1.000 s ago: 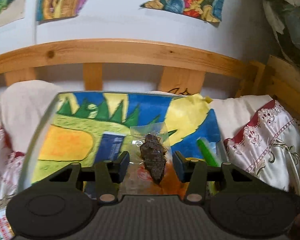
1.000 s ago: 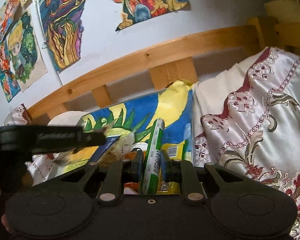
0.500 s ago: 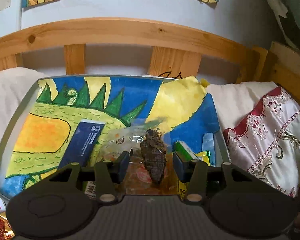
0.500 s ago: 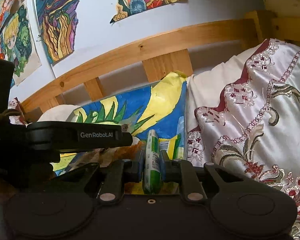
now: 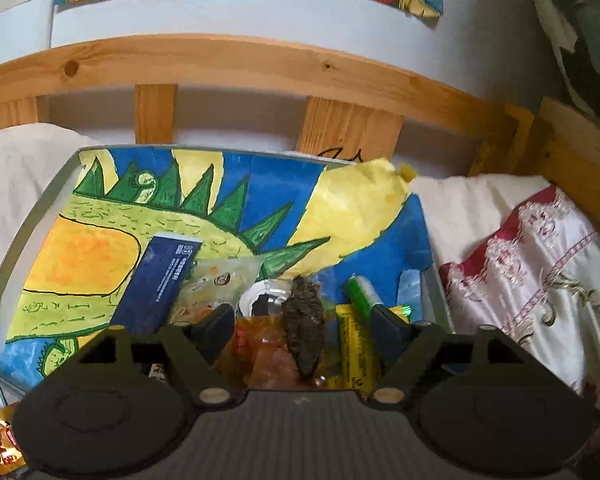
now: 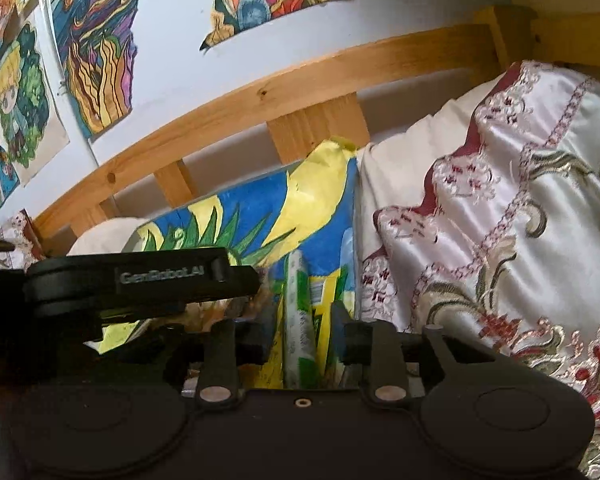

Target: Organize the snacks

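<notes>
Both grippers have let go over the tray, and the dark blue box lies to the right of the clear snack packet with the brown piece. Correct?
Not quite: the dark blue box lies left of the clear snack packet, as the left wrist view shows. The left gripper and right gripper both stand open over the tray.

My left tool [image 5: 302,322] is matt black plastic: a ribbed grey-black centre plate, two round housings with shallow discs, angular link arms on pale brass-coloured pivot pins, and blocky dark pads [image 5: 214,326]. My right tool [image 6: 302,330] is the same build, with a small screw hole in the middle of its body. Seen from the side, the left one bears raised "GenRobot.AI" lettering.
</notes>
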A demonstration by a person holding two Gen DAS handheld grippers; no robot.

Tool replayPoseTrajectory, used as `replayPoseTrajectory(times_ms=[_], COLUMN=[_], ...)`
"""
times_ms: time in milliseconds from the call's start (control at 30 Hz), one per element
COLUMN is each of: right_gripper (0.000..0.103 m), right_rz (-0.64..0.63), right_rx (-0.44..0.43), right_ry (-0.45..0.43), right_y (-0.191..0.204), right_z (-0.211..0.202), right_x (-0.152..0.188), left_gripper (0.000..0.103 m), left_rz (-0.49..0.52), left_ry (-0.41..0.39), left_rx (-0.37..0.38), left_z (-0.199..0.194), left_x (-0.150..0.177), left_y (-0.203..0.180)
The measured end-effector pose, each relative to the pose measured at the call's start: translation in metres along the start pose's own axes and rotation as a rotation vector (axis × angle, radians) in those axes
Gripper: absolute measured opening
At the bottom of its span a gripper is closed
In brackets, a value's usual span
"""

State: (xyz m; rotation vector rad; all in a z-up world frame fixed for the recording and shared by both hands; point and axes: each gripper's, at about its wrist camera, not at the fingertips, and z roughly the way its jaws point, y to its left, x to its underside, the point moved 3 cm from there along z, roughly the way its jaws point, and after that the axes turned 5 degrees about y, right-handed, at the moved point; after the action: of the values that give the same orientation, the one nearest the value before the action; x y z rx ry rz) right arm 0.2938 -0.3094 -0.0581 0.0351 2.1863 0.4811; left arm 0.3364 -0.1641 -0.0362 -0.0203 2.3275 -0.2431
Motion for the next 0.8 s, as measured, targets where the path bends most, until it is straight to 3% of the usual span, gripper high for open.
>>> replayPoseTrajectory(times_ms=[167,300,433,600,800], right_gripper=[0.044,0.064,0.074,0.101,0.102], right_rz=[-0.008,-0.039,-0.075,-0.107,-0.131], right_rx=[0.010,0.022,0.032,0.022,0.001], right_ry=[-0.030,-0.055,-0.076,-0.113,-0.122], right_y=[0.001,0.006,0.013,0.025,0.039], right_z=[-0.007,-0.011,-0.017,-0.030,-0.046], right_x=[-0.003,-0.003,-0.001,0.001,0.013], left_gripper=[0.092,0.099,0.102,0.102,0.102], left_rz=[-0.039,-0.062,-0.092,-0.104,-0.140], left_ry=[-0.052,-0.103,-0.131,-0.159,-0.165], left_rx=[-0.010,-0.048,-0.089,-0.162,-0.209], left_z=[-0.019,-0.037,-0.053,-0.081,-0.114], left_x=[-0.002,-0.003,0.002,0.017,0.048], left_y=[0.006,0.016,0.031,0.051,0.075])
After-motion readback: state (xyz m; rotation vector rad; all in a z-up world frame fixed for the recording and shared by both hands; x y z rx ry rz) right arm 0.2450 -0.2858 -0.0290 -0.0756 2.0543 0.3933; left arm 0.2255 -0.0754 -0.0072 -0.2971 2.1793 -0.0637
